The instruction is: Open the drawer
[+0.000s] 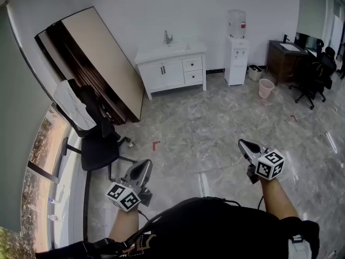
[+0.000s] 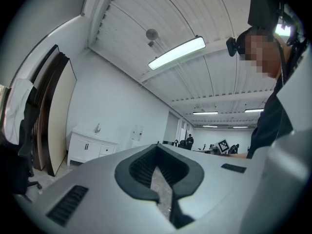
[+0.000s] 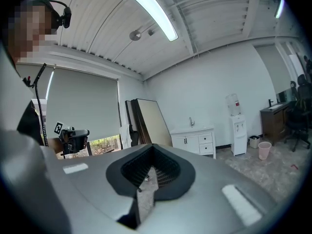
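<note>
We see the white sink cabinet (image 1: 171,66) against the far wall, well apart from us, its two small drawers (image 1: 192,64) stacked on its right side, both flush shut. Our left gripper (image 1: 144,165) and right gripper (image 1: 243,144) have their jaws closed on nothing.

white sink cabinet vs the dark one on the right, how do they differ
The white cabinet is white; the dark cabinet is brown. The white cabinet shows fully, doors and drawers shut; the dark cabinet is partly hidden by an office chair. The white cabinet stands left of the water dispenser, the dark cabinet right of it. Both carry a basin and tap.
</note>
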A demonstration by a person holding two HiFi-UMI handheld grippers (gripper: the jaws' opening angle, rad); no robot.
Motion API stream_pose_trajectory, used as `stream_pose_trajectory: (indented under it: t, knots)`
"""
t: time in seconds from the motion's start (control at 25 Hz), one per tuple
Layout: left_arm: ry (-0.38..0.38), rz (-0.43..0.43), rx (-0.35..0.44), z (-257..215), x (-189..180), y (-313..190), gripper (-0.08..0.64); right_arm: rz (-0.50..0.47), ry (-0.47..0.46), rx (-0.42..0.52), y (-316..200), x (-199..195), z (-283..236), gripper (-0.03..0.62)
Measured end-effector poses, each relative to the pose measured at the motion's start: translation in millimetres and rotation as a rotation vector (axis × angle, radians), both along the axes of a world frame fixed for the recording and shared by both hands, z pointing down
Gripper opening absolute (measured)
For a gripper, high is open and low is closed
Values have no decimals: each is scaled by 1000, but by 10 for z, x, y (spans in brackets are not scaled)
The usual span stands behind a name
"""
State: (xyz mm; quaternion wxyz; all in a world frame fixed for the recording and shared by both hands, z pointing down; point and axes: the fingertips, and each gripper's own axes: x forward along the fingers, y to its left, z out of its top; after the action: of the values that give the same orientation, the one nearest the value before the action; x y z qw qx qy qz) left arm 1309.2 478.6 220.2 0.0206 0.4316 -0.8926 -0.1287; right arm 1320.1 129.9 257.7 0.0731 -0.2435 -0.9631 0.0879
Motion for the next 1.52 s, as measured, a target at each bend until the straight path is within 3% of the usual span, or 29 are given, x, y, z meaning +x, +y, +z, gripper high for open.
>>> stream_pose_trajectory:
  t: [0.4, 0.76, 1.24, 1.52]
  knots:
    - [5, -7, 2, 31, -387, 154, -6, -20, 19, 9, 212, -353, 109, -3]
    - [-46, 22, 33, -119, -1147, 828, -6, 6, -25, 34, 796, -1048, -219, -3]
    - [-39, 0, 18, -171, -2017, 1838, -6, 7, -27, 32, 1744, -1981, -282, -3]
    - [-13, -31, 25, -23, -2333, 1960, -6, -29, -10, 33, 1853, -2390, -176, -3]
